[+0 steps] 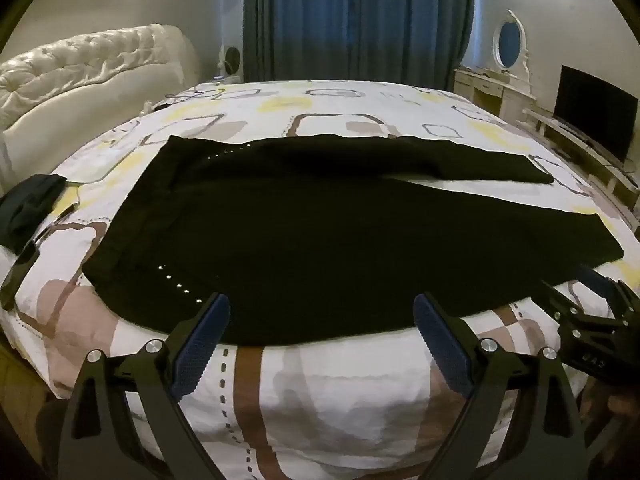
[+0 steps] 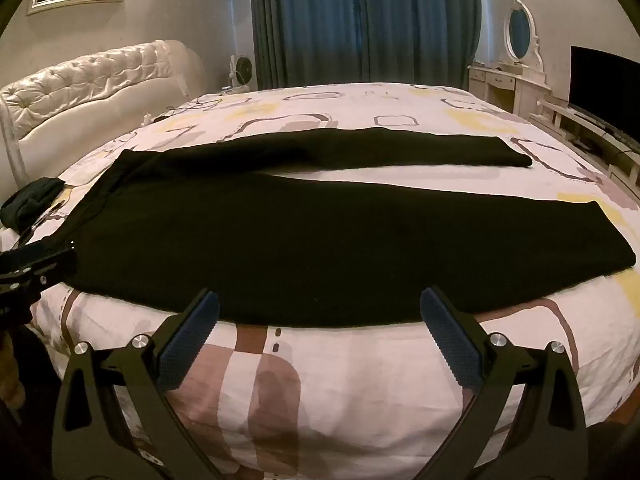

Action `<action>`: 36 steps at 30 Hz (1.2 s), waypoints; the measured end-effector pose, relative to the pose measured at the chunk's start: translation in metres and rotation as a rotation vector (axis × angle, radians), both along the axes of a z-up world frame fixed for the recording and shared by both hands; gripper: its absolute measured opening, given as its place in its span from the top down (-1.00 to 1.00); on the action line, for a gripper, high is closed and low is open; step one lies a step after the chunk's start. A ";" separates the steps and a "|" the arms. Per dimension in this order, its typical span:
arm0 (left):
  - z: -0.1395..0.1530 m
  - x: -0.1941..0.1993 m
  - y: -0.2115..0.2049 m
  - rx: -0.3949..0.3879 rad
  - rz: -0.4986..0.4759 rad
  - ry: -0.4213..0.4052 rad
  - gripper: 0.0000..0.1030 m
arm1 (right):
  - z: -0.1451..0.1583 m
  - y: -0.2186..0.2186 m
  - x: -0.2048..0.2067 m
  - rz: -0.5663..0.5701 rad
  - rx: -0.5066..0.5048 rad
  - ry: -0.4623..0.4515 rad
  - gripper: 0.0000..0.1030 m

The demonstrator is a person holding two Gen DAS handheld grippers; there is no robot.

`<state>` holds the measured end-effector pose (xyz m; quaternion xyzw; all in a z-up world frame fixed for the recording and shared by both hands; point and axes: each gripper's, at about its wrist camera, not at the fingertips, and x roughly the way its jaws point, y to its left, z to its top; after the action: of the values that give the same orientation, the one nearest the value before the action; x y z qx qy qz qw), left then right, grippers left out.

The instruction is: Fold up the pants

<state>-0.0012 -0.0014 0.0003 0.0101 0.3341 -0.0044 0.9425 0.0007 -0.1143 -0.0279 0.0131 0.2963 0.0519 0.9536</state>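
Black pants lie spread flat across the patterned bed, waistband at the left, both legs running to the right. In the right wrist view the pants fill the bed's width, with a strip of sheet showing between the legs. My left gripper stands open at the near edge of the pants by the studded seam, nothing between its blue pads. My right gripper is open too, over the near leg's edge. The right gripper shows at the right in the left wrist view. The left gripper shows at the left edge.
A small dark garment lies at the bed's left edge. A white tufted headboard stands at the left. Blue curtains hang behind. A dresser with mirror and a TV stand at the right.
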 end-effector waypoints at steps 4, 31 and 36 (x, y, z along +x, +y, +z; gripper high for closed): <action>0.000 -0.001 -0.005 0.012 -0.014 0.017 -0.79 | 0.000 0.001 0.000 0.000 0.000 0.004 -0.96; -0.005 0.001 0.003 -0.024 0.002 0.019 -0.79 | 0.005 0.004 0.000 -0.040 -0.035 0.017 -0.96; -0.007 0.002 0.007 -0.036 0.006 0.030 -0.79 | 0.004 0.004 0.000 -0.046 -0.036 0.021 -0.96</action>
<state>0.0005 0.0059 -0.0065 -0.0081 0.3483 -0.0077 0.9373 0.0007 -0.1104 -0.0237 0.0034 0.3069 0.0248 0.9514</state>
